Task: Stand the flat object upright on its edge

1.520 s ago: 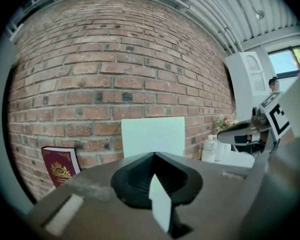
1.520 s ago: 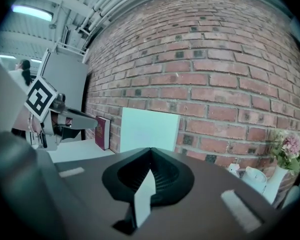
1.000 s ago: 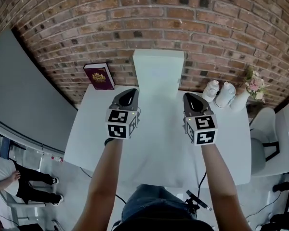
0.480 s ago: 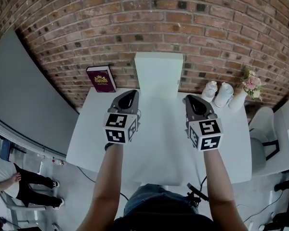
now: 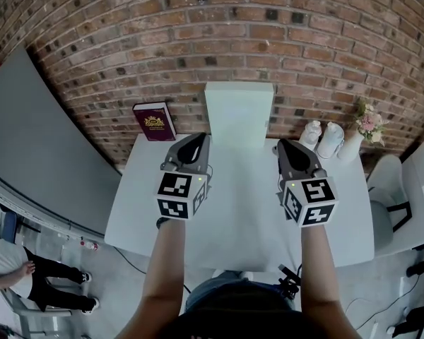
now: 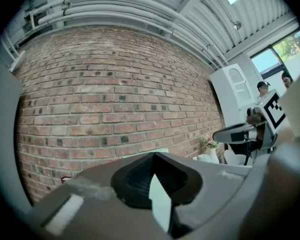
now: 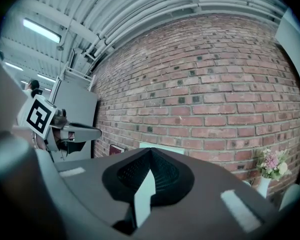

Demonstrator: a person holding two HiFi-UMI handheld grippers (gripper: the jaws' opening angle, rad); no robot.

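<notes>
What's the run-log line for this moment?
left hand-held gripper: shut, empty | right hand-held gripper: shut, empty | maroon book: upright by brick wall | white box: upright by brick wall

The flat white box [image 5: 239,115] stands upright on one edge at the far side of the desk [image 5: 233,217], centred. Its broad pale, unmarked face is turned toward the person, and its back is close to the brick wall [image 5: 198,34].
</notes>
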